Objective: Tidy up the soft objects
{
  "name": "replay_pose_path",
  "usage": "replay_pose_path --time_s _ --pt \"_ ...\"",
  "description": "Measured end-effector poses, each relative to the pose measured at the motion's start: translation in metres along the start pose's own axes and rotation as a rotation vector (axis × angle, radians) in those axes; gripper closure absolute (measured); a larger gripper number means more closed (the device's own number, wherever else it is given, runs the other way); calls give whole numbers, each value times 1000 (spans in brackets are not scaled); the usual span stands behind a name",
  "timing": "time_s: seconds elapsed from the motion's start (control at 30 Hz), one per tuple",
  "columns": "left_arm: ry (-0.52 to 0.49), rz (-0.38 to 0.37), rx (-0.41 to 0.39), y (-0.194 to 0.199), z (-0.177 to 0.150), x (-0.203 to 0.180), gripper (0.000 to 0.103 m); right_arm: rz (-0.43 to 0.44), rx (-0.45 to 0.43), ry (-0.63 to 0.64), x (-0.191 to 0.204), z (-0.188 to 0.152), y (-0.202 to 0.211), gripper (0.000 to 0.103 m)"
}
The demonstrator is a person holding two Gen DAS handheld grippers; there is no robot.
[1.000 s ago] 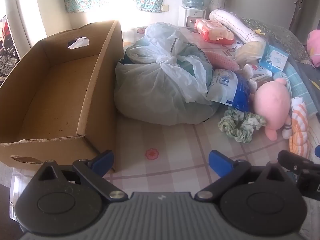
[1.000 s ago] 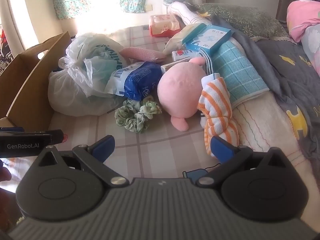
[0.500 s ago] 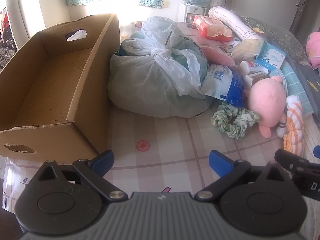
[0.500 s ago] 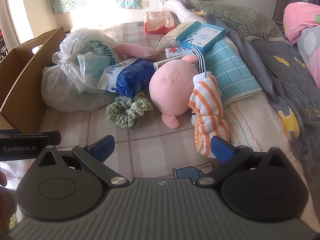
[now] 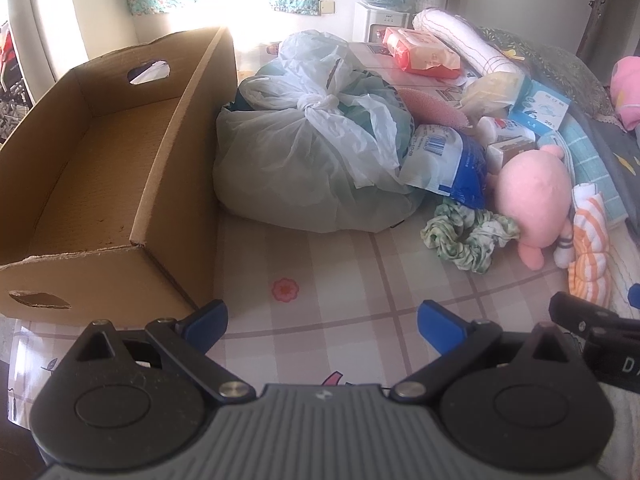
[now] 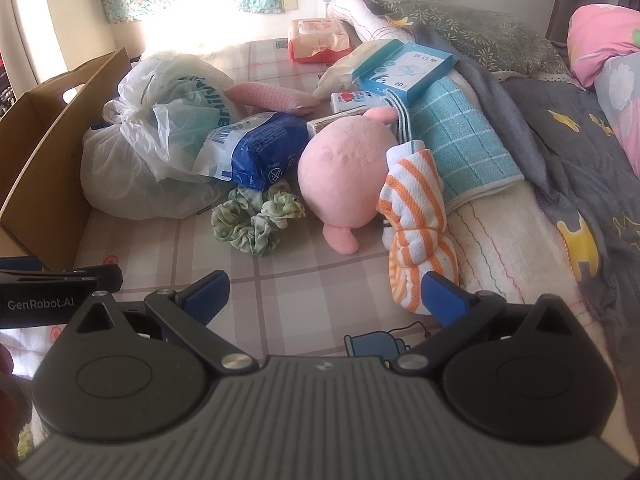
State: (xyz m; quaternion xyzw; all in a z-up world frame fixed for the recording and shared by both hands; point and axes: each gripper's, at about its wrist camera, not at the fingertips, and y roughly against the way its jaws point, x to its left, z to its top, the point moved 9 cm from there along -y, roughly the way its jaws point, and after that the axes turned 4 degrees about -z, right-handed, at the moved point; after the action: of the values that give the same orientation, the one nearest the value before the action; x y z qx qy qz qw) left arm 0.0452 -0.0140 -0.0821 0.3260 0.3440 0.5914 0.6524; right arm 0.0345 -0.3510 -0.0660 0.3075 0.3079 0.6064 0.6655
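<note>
We see the soft things heaped on a checked sheet (image 5: 320,280) beside one open cardboard box (image 5: 100,184), which sits at nine o'clock of the heap. One knotted, pale translucent plastic bag (image 5: 304,160) rests against the box's right wall. At the bag's three o'clock lies one blue-and-white plastic pack (image 6: 256,156), leaning on the bag. One green, crinkled scrunchie (image 6: 256,220) lies on the sheet at six o'clock of that pack. One round pink plush toy (image 6: 344,180), smooth and with a small stub foot, touches the scrunchie's right side. One orange-and-white striped cloth (image 6: 416,232), bunched and tied in the middle, lies against the plush at its four o'clock. One teal checked towel (image 6: 460,148) is folded behind the cloth, and one light-blue carton (image 6: 404,68) rests on top of it at twelve o'clock. One red-and-white wipes pack (image 6: 320,38) sits at the far end of the heap.

Our left gripper (image 5: 320,316) hovers over bare sheet at six o'clock of the bag, its blue fingers spread wide with nothing between them. Our right gripper (image 6: 322,294) hangs low in front of the plush, equally wide apart and holding nothing; its right finger (image 6: 444,294) is just beside the lower end of the striped cloth, though we cannot tell whether they touch.
</note>
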Motion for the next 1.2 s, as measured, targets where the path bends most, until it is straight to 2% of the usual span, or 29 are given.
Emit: replay_pose_path --time_s 1.2 --pt "1 -1 7 -1 0 0 1 -17 -1 11 -2 2 1 1"
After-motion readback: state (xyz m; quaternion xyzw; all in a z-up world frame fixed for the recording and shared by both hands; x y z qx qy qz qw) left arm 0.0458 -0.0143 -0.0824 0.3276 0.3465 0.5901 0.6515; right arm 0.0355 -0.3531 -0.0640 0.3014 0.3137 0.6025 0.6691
